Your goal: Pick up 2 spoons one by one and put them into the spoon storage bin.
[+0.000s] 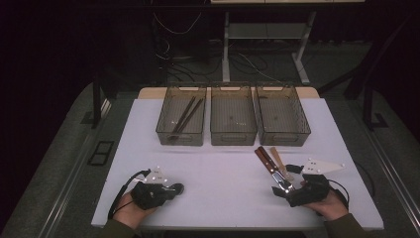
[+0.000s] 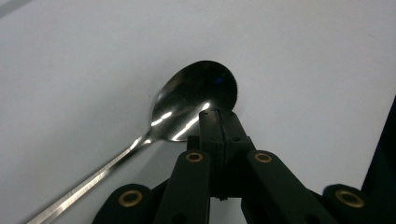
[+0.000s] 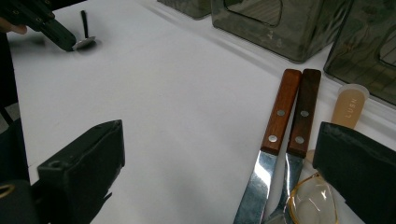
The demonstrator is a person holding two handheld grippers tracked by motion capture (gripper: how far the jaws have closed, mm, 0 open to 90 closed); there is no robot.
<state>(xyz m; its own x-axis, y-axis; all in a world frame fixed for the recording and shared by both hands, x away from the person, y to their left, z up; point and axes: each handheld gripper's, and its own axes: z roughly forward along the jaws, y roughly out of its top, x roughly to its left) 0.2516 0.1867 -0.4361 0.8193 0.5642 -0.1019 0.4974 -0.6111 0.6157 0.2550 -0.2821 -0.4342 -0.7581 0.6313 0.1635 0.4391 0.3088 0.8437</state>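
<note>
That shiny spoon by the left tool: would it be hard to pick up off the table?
Probably fiddly. The spoon looks like polished metal, so likely stiff yet slippery. It lies flat on the white table, leaving little edge to catch. Its rounded bowl may rock or pivot if the left tool pushes it.

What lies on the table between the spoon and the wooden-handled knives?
Nothing: in the high view bare white table runs from the spoon to the knives.

Black left gripper [image 1: 177, 188], right gripper [image 1: 279, 191]: grey three-cornered top plates, brass-ringed pivots, trailing black cables; olive sleeves.
</note>
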